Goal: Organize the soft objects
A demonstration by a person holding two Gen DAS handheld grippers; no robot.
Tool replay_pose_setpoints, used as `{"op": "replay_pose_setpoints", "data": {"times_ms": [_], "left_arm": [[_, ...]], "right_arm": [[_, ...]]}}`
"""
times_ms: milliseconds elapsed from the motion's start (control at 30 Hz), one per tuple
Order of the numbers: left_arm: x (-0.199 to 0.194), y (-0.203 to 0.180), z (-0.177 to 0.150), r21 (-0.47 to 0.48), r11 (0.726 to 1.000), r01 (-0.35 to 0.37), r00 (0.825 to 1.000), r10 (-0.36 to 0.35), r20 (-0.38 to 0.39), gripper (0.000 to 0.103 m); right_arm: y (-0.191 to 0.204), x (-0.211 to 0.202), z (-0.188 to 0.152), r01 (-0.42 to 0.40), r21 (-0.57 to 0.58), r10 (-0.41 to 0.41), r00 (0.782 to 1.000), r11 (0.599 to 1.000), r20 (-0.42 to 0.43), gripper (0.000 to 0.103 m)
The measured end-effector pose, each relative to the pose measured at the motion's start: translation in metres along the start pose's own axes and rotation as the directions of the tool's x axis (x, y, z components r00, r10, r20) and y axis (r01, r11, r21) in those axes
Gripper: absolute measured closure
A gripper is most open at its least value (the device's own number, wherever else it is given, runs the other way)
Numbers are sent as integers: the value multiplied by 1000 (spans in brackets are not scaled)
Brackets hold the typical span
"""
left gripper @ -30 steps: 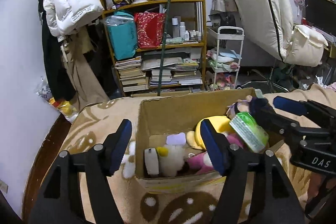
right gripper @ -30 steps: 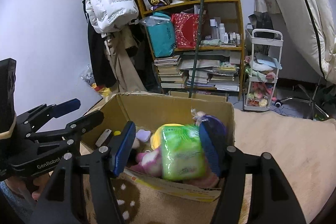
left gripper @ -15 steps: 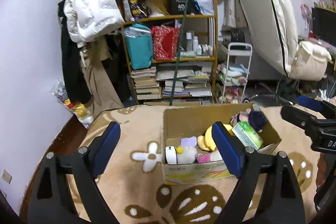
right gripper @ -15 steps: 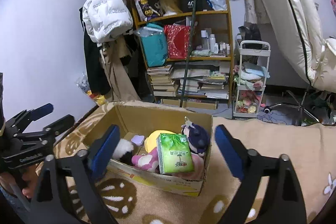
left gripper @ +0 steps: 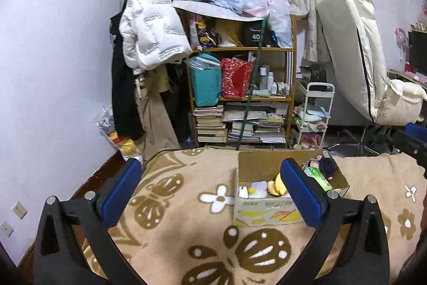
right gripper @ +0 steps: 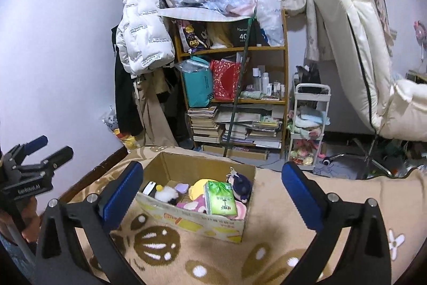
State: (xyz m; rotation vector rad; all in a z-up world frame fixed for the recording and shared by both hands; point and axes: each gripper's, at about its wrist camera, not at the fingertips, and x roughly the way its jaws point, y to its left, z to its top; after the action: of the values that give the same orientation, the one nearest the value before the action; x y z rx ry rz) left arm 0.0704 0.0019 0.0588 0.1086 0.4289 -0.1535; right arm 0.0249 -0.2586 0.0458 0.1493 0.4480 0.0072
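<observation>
An open cardboard box stands on a beige flower-patterned blanket. It holds soft toys: a yellow plush, a dark purple doll, a white fluffy toy, a pink plush, and a green tissue pack. The box also shows in the left wrist view. My left gripper is open and empty, held above the blanket left of the box. My right gripper is open and empty, above and short of the box.
A crowded wooden bookshelf stands behind the box. A white jacket hangs at the left. A white trolley and a leaning mattress stand at the right. The wall runs along the left.
Both grippers have pulled back and up from the box. My right gripper opened and let go of the green tissue pack, which now rests in the box.
</observation>
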Motion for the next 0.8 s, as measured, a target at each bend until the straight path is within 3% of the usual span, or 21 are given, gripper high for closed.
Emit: {"op": "replay_pose_setpoints", "data": {"times_ms": [133,233,633,800], "left_arm": [[-16,11,-8,-22,1000,-4,1000,4,8,1],[-23,14,-15,-24,999,39,999,-39,8,1],[-44,-2,-45,-13,999,33,999,-33,30,1],[-50,-12,-50,42,999,4,999,-6,47,1]], "right_arm": [[1,-22,-6,23,-5,-23,1000,1000,16,0],[3,-33,-10,40,-15,-39,999,999,25,0],[10,-51,-28,55,-27,-53,997,998,57,0],[12,-49,-29,55,-23,-54,997,998,49,0]]}}
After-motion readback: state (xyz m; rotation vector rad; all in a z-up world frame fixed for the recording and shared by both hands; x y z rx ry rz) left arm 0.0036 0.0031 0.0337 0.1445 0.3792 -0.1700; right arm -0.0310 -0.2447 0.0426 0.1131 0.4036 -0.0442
